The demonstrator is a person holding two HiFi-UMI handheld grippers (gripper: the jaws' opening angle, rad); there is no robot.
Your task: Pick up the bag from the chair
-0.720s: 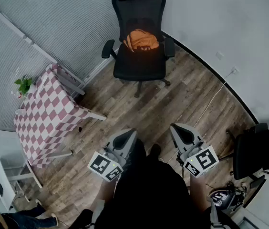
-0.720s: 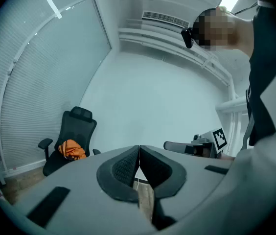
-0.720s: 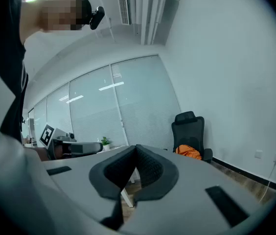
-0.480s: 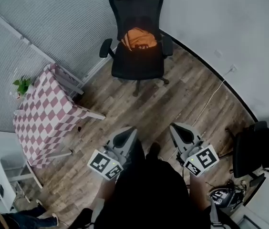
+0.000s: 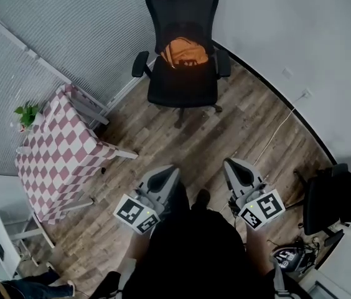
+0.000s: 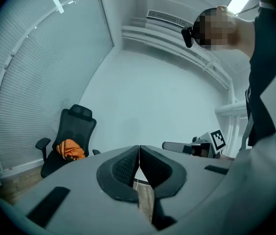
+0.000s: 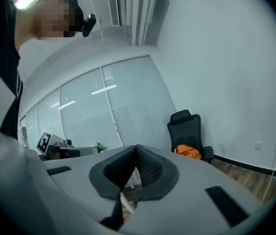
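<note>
An orange bag (image 5: pixel 185 52) rests on the seat of a black office chair (image 5: pixel 183 83) against the far wall; it also shows in the left gripper view as the bag (image 6: pixel 70 150) and in the right gripper view as the bag (image 7: pixel 187 152). My left gripper (image 5: pixel 159 178) and right gripper (image 5: pixel 238 172) are held close to my body, well short of the chair. Both are shut with nothing between the jaws, seen again as the left gripper (image 6: pixel 139 156) and the right gripper (image 7: pixel 136 157).
A small table with a pink checked cloth (image 5: pixel 57 151) and a potted plant (image 5: pixel 26 113) stands at the left. A second black chair (image 5: pixel 340 198) is at the right, with a white cable (image 5: pixel 276 134) on the wood floor (image 5: pixel 194 142) between me and the bag's chair.
The view shifted slightly; the chair and bag sit about where they were. Both grippers have stayed near my body and shut.
</note>
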